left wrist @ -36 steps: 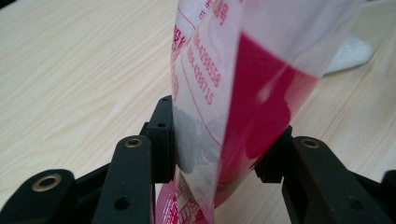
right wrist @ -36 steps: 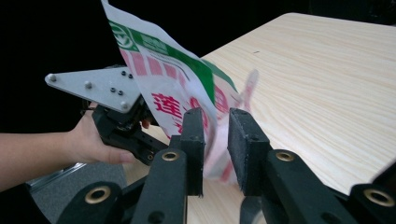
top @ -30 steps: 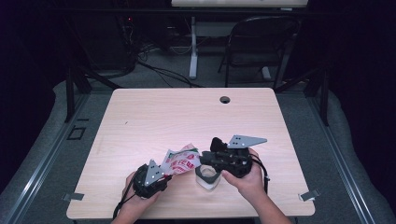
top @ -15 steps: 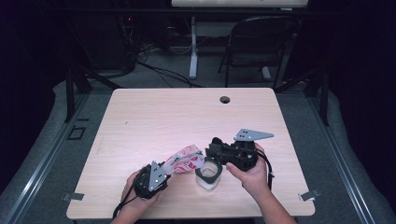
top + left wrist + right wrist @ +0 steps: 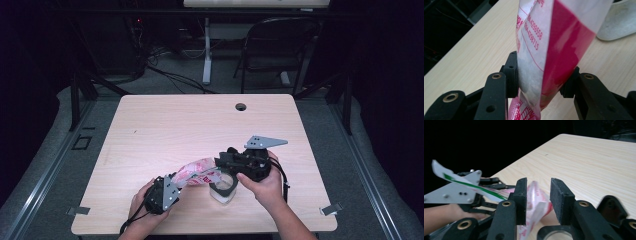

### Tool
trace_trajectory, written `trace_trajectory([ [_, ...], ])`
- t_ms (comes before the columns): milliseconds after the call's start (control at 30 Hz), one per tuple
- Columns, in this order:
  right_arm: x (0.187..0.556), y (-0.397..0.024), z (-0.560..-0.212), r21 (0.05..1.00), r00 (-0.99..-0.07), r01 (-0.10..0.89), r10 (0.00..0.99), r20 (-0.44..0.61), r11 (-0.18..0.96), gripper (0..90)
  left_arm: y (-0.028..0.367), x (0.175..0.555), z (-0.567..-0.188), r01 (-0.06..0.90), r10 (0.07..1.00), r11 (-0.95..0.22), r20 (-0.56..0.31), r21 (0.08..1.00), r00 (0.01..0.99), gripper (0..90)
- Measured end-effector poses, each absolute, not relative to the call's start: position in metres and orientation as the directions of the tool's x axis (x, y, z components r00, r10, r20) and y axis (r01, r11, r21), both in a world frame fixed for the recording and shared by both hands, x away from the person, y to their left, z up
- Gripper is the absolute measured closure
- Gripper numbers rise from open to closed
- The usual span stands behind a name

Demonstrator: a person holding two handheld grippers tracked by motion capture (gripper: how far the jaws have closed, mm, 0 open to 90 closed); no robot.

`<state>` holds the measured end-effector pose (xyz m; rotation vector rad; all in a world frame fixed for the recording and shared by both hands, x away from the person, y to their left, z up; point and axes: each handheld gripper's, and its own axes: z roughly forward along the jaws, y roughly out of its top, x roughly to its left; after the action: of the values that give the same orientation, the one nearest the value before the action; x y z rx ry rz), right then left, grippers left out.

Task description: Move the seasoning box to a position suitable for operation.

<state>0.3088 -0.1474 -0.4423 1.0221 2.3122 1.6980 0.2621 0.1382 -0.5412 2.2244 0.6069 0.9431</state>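
A pink and white printed plastic pouch (image 5: 197,172) lies stretched between the two grippers near the table's front edge. My left gripper (image 5: 181,181) is shut on its lower end; in the left gripper view the pouch (image 5: 549,37) rises from the pinching jaws of that gripper (image 5: 542,75). My right gripper (image 5: 220,162) is at the pouch's other end, above a white cup (image 5: 223,190). In the right gripper view its jaws stand apart around the gripper's midpoint (image 5: 538,195), with the pouch's tip (image 5: 536,200) in the gap. The cup (image 5: 619,22) sits just beyond the pouch.
The light wooden table (image 5: 190,125) has a round cable hole (image 5: 241,106) near its far edge. A folding chair (image 5: 280,45) and cables stand on the dark floor behind. The front edge lies close under both hands.
The pouch has swung from nearly upright to lying stretched toward the right over the cup. The right gripper has shifted slightly away from the person; the left has barely moved.
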Motion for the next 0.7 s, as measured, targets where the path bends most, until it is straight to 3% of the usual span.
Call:
trace_trajectory([
  [233, 0.300, -0.138, -0.450, 0.865, -0.799, 0.450, 0.532, 0.280, 0.221, 64.0, 0.133, 0.258, -0.542, 0.118, 0.582, -0.744, 0.552, 0.657, 0.597, 60.0],
  [500, 0.302, -0.135, -0.462, 0.854, -0.780, 0.454, 0.576, 0.243, 0.254, 59.1, 0.127, 0.257, -0.547, 0.102, 0.556, -0.766, 0.574, 0.635, 0.601, 60.2],
  [700, 0.306, -0.139, -0.468, 0.834, -0.773, 0.492, 0.566, 0.288, 0.248, 66.9, 0.128, 0.258, -0.548, 0.100, 0.554, -0.770, 0.583, 0.630, 0.594, 60.3],
])
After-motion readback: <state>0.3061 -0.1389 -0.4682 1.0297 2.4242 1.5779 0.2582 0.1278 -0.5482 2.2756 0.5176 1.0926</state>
